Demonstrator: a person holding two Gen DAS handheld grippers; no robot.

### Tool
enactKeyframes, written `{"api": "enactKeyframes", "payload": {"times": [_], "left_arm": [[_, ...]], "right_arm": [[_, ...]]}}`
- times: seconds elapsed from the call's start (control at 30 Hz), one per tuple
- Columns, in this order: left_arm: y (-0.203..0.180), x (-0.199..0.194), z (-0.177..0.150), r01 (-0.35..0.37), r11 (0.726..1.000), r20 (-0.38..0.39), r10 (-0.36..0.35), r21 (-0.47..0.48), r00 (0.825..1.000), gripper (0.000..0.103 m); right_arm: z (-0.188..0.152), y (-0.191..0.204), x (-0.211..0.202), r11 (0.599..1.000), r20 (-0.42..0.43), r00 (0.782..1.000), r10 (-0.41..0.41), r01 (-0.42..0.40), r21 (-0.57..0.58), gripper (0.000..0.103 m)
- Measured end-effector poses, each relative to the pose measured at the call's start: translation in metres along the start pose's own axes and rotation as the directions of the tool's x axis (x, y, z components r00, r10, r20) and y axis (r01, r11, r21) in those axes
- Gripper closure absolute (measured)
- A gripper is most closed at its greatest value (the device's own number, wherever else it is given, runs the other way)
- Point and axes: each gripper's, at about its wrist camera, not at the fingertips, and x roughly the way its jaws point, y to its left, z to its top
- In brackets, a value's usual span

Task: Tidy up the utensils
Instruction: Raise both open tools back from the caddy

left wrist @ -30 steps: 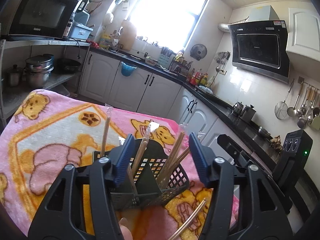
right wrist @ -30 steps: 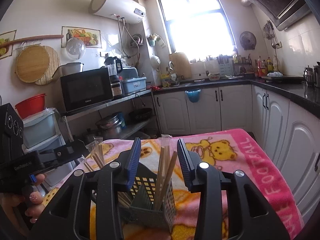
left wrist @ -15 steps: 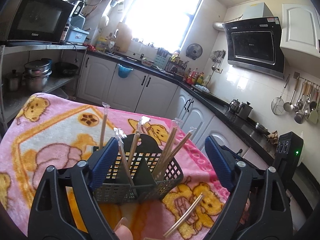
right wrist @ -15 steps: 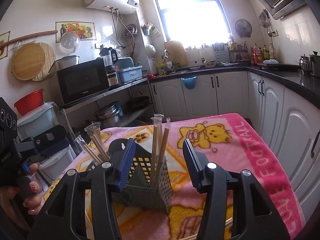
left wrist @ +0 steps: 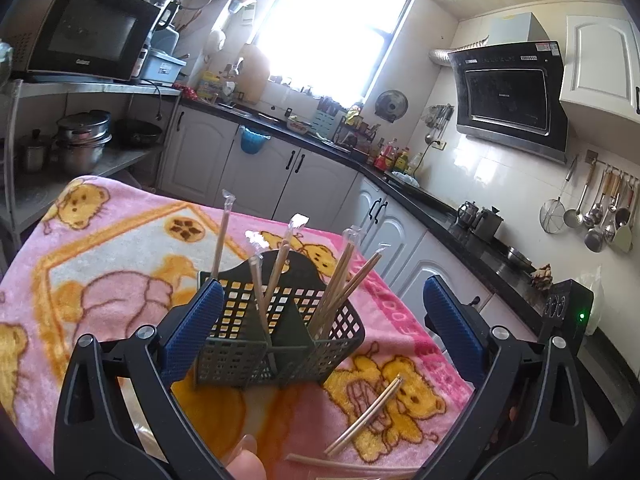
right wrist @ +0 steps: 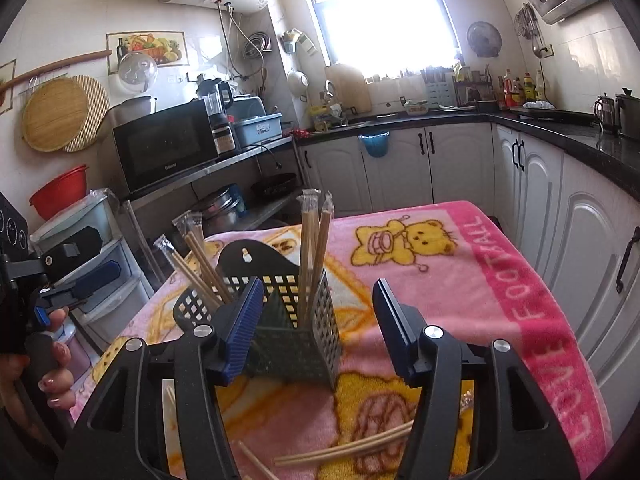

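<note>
A dark green mesh utensil basket [left wrist: 276, 344] [right wrist: 296, 344] stands upright on a pink bear-print blanket [left wrist: 100, 272] [right wrist: 500, 280]. Several wrapped chopstick pairs [left wrist: 340, 280] [right wrist: 310, 256] stick up from its compartments. My left gripper [left wrist: 320, 332] is just in front of the basket, its jaws opening wide with nothing pressed between the pads. My right gripper [right wrist: 320, 328] faces the basket from the other side, jaws also opening, empty. Loose chopsticks [left wrist: 366, 416] [right wrist: 348, 446] lie on the blanket near both grippers.
A person's hand [right wrist: 52, 376] holds the left gripper's handle at the left edge of the right wrist view. White cabinets [right wrist: 580, 264] with a black counter run close along the blanket's right side. A shelf rack with pots [left wrist: 76, 148] and a microwave [left wrist: 84, 36] stands to the left.
Both grippers' jaws have spread apart and both have drawn back from the basket. A chopstick pair that stood between the left jaws now rests in the basket.
</note>
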Motion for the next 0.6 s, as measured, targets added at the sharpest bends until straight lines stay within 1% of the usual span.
{"api": "enactKeyframes", "payload": {"times": [0.33, 0.6], "left_arm": [[0.008, -0.013, -0.01, -0.02, 0.999, -0.005, 0.02, -0.027, 1.0, 0.011], [0.015, -0.019, -0.021, -0.043, 0.998, -0.029, 0.042, -0.047, 0.999, 0.011]], "right_arm": [[-0.012, 0.009, -0.004, 0.999, -0.05, 0.999, 0.011, -0.013, -0.032, 0.048], [-0.023, 0.018, -0.002, 0.998, -0.096, 0.995, 0.029, -0.035, -0.06, 0.048]]}}
